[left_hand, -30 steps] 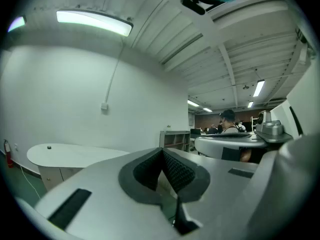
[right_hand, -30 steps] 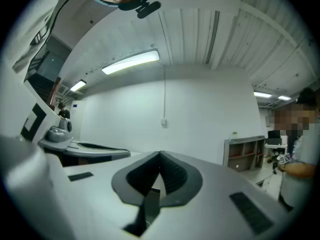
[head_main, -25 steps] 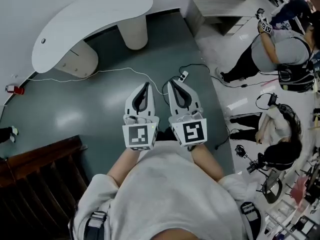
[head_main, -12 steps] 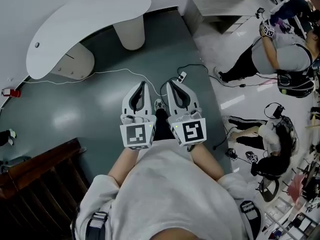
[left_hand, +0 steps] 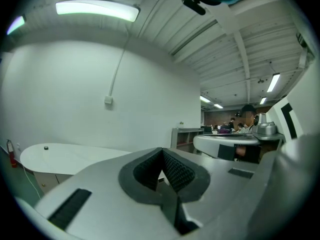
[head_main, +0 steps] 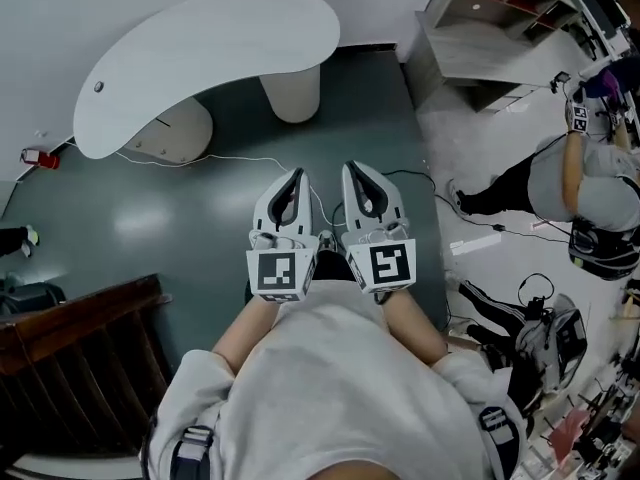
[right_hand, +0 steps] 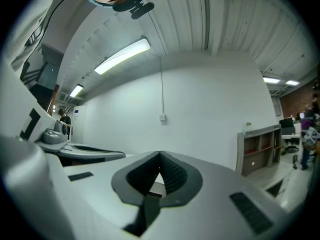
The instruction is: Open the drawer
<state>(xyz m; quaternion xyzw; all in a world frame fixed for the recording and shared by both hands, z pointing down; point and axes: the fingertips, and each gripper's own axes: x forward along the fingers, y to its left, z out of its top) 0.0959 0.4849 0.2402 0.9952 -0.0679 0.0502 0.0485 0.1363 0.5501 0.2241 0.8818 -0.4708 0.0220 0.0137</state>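
A white curved desk [head_main: 215, 48] stands ahead by the wall. Under its left end sits a rounded pale drawer unit [head_main: 170, 133] with small knobs. My left gripper [head_main: 293, 175] and right gripper [head_main: 356, 168] are held side by side in front of my chest, pointing level toward the desk and well short of it. Both are shut with nothing between their jaws. The left gripper view shows its closed tips [left_hand: 162, 151] with the desk [left_hand: 65, 156] low at the left. In the right gripper view the closed tips [right_hand: 160, 156] face the white wall.
A white cable [head_main: 230, 158] trails over the dark green floor. A red object [head_main: 35, 158] lies by the wall at left. Dark wooden furniture [head_main: 70, 358] stands at lower left. A grey shelf unit [head_main: 480, 38] and a person [head_main: 590, 188] are at right.
The desk and shelf unit have shifted right and slightly nearer in the head view. Both grippers stay shut and side by side in front of me.
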